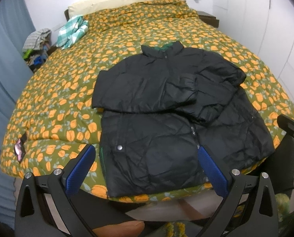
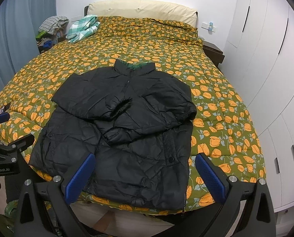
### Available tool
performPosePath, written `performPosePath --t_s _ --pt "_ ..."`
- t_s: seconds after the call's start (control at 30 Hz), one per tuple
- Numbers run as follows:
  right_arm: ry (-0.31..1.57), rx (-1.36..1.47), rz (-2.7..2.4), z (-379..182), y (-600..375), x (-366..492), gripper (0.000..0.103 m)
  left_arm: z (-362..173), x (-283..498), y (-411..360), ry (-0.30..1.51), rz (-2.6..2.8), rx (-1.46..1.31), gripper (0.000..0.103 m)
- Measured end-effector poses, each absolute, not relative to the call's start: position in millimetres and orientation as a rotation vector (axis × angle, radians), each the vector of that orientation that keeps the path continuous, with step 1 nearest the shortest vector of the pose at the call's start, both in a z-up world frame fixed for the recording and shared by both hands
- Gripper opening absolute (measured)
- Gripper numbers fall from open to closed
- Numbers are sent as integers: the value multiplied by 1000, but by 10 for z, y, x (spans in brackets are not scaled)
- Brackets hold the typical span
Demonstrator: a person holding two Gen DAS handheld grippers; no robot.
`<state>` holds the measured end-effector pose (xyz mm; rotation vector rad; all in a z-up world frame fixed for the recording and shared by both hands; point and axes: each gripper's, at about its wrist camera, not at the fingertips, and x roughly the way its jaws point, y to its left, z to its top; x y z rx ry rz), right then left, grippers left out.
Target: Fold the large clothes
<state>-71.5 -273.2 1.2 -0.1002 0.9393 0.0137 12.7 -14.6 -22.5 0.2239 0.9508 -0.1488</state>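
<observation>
A black puffer jacket (image 1: pixel 166 106) (image 2: pixel 123 130) lies flat on the bed, collar toward the headboard, with both sleeves folded across its chest. Its hem reaches the bed's near edge. My left gripper (image 1: pixel 147 154) hovers open just above the hem's left part, nothing between its blue pads (image 1: pixel 79 169). My right gripper (image 2: pixel 145 162) hangs open above the hem's right part, its blue pads (image 2: pixel 212 175) wide apart. In the right wrist view the left gripper (image 2: pixel 0 118) shows at the left edge; in the left wrist view part of the right gripper (image 1: pixel 291 128) shows at the right edge.
The bed wears a green quilt (image 1: pixel 58 98) (image 2: pixel 216 90) with orange flowers. A teal checked cloth (image 1: pixel 72 31) (image 2: pixel 83 28) lies near the cream headboard (image 2: pixel 143 7). A clothes pile (image 2: pixel 52 29) stands at the far left, white wardrobes (image 2: pixel 265 59) on the right. A small dark object (image 1: pixel 20 148) rests on the quilt's left edge.
</observation>
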Motion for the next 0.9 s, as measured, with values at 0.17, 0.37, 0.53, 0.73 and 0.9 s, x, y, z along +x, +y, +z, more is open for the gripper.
performPosePath --t_s 0.17,0.37,0.53,0.73,0.9 --pt "936 -90 6 2 -2739 -699 103 -324 246 -81 984 -138 195 103" --pt "930 -52 -16 -45 -2853 -642 103 -385 709 -189 973 -243 159 102" --pt "935 -31 -29 -123 -2905 -648 103 -623 1454 -822 1004 -456 182 102" --pt "930 -27 -48 -166 -3017 -741 103 -1512 2145 -1429 1183 -454 289 68" --pt "919 -24 -78 -239 -3221 -770 103 -1429 2041 -1116 1170 -442 213 30"
